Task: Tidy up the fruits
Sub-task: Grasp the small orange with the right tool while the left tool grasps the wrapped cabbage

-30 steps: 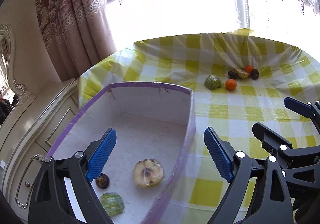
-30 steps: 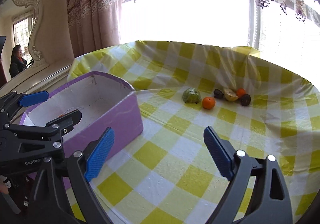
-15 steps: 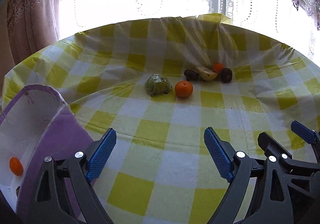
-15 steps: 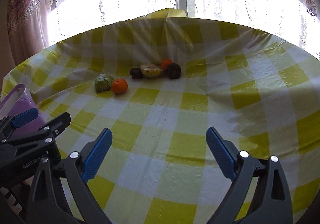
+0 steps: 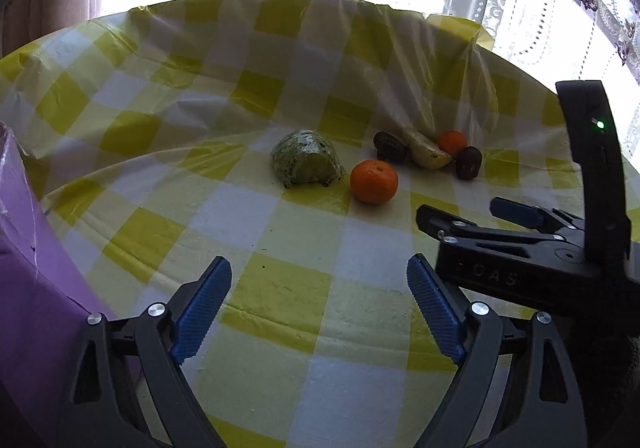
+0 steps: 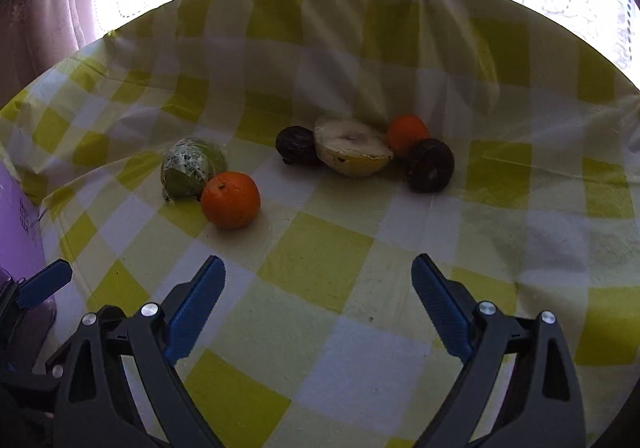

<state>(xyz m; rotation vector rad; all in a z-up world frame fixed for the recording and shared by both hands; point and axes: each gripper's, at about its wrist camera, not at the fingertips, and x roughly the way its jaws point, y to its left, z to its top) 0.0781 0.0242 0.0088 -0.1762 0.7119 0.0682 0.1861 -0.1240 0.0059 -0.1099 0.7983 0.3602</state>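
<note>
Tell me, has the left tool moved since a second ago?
Yes. The left tool swung right from over the purple box, toward the near orange.

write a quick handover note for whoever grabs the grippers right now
Left gripper: open, empty, over the tablecloth.
Right gripper: open, empty, facing the fruit.
On the cloth: green fruit, near orange, two dark fruits, cut yellow fruit, far orange.
Purple box at left; contents not visible.
Left: move these six into the box.
</note>
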